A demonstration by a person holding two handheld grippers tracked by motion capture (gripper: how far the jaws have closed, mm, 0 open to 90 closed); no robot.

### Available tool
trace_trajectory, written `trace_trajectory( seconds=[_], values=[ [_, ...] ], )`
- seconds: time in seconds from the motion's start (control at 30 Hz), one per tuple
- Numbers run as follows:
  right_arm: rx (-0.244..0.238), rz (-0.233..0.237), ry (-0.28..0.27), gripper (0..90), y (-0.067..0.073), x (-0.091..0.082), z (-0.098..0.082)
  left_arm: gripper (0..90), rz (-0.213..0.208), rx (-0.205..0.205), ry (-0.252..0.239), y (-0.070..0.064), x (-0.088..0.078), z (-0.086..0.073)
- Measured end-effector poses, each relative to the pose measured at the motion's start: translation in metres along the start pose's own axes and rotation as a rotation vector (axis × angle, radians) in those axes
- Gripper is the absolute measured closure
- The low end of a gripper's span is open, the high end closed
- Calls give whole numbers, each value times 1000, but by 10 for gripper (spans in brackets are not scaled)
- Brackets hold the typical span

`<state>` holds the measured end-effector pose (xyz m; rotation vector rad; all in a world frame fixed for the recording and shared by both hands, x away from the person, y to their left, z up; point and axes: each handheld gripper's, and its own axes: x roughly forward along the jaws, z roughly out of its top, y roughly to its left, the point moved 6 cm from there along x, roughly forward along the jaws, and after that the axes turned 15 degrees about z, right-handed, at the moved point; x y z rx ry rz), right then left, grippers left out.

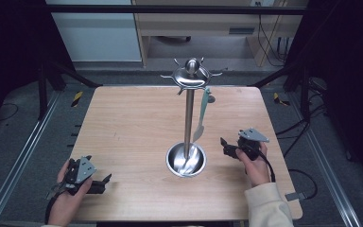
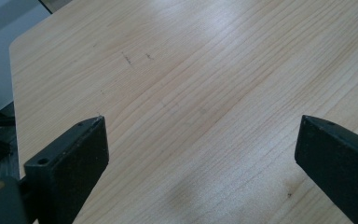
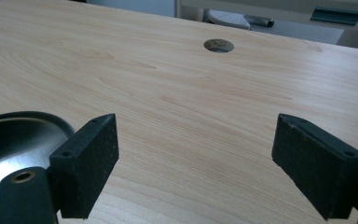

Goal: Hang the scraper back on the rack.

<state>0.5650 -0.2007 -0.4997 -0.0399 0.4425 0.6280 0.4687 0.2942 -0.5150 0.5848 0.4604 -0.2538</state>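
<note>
At the middle of the wooden table stands the utensil stand, a slim polished steel pole rising upright out of a round, shiny dish-shaped base and topped by a ball knob over a ring of short curved hooks. From one hook on the right-hand side hangs a pale green spatula, dangling just beside the pole, its broad blade ending a little above the base. The right gripper sits low over the table just to the right of the base, held in the person's right hand, cream sleeve showing at the wrist; its jaws are spread wide with nothing between them, and in the right gripper view the dark rim of the base curves in at the left behind one jaw, bare wood ahead. The left gripper lies well apart from the stand, down at the near left corner of the table in the left hand, jaws likewise spread wide and gripping nothing, with plain wood grain beneath them in the left gripper view.
</note>
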Motion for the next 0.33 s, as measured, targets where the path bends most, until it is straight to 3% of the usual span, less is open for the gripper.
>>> trace_trajectory(
  seconds=[0.23,0.33],
  values=[
    [-2,2,39,146,4,5,-5,26,1,-26,8,1,6,1],
    [22,-6,72,133,4,7,-8,27,-3,-50,14,1,10,1]
  ],
)
